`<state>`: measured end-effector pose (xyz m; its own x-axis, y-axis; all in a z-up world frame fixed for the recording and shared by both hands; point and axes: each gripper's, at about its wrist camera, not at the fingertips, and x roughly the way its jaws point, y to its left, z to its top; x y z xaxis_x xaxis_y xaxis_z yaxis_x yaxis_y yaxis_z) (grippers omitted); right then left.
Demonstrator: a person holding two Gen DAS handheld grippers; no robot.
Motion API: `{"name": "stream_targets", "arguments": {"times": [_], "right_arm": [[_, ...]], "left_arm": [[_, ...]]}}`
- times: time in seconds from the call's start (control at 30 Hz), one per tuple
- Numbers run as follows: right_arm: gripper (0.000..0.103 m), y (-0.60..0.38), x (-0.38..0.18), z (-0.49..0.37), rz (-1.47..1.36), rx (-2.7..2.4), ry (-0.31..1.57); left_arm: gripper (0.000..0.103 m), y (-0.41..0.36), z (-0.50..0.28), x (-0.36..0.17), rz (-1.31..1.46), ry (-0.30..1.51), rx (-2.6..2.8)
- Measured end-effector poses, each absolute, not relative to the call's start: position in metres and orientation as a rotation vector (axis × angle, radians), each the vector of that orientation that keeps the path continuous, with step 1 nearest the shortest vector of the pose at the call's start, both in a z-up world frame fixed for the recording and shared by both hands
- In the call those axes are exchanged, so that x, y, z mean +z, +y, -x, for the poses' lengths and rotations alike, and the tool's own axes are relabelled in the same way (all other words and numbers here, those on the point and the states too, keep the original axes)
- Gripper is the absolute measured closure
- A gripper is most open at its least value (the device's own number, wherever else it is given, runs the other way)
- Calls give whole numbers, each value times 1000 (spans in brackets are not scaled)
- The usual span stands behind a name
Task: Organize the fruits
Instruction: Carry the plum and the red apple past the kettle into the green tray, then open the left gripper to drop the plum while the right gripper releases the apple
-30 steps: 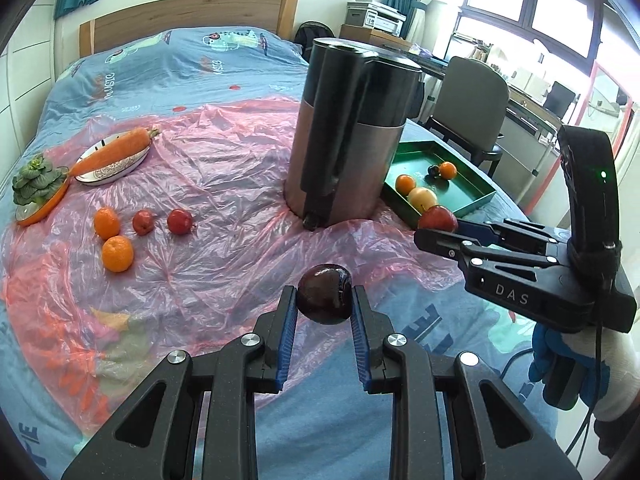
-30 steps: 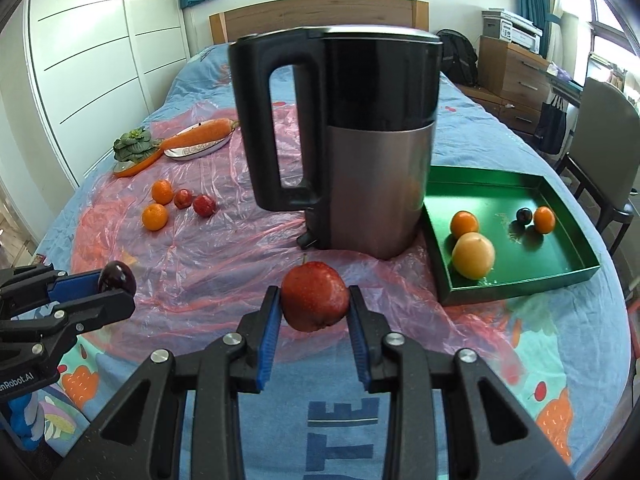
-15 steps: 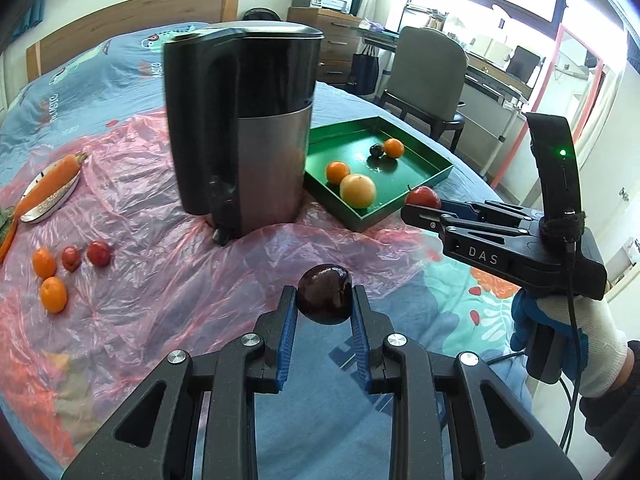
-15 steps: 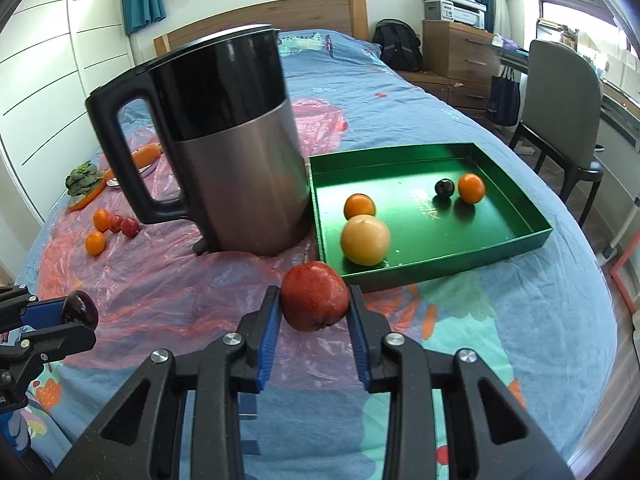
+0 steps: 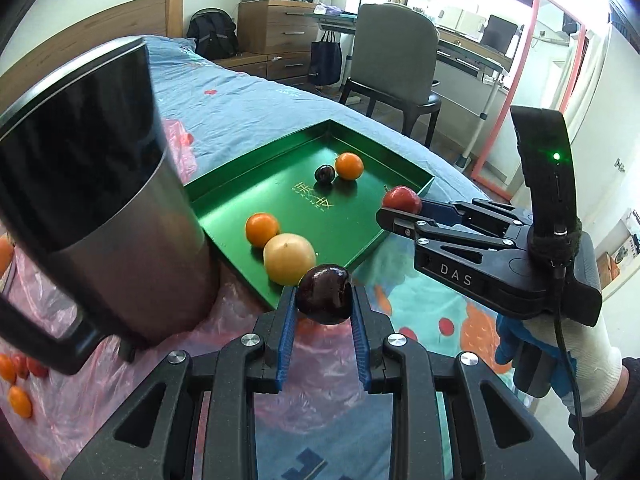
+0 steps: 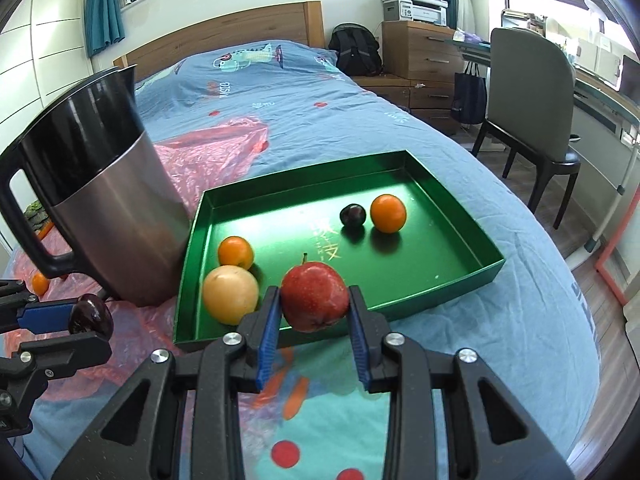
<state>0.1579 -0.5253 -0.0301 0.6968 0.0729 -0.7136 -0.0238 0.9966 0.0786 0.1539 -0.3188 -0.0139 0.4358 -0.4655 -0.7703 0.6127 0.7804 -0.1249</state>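
Observation:
My left gripper (image 5: 325, 302) is shut on a dark plum (image 5: 325, 296), held over the bed just before the near corner of the green tray (image 5: 236, 178). My right gripper (image 6: 314, 300) is shut on a red apple (image 6: 314, 294) above the tray's (image 6: 448, 292) near rim. Both also show from the side: the right gripper (image 5: 394, 210) with the apple (image 5: 401, 199), the left gripper (image 6: 86, 322) with the plum (image 6: 90, 314). Inside the tray lie a yellow pear (image 6: 230, 294), two oranges (image 6: 235, 252) (image 6: 388, 213) and a small dark plum (image 6: 353, 215).
A tall steel and black kettle (image 6: 100, 208) stands on the pink plastic sheet (image 6: 224, 140) left of the tray. Small oranges and red fruits (image 5: 18, 376) lie on the sheet at far left. A chair (image 6: 532, 120) and drawers stand beside the bed.
Both grippers have swung to the right with their fruit, from in front of the kettle to the green tray. The tray now fills the middle of both views.

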Motion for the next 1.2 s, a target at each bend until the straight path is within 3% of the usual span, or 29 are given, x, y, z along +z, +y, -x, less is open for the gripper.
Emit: {"name": "stream_targets", "arguments": {"times": [0.57,1.2], "right_arm": [[92,-577,-83,-252,1,-5,893],[92,-570,-99,-264,33,-5,913]], "left_arm": [[81,-406,-267,-78,-308,1004,-575],[80,-422,-275,-107,-375,1033,-557]]}}
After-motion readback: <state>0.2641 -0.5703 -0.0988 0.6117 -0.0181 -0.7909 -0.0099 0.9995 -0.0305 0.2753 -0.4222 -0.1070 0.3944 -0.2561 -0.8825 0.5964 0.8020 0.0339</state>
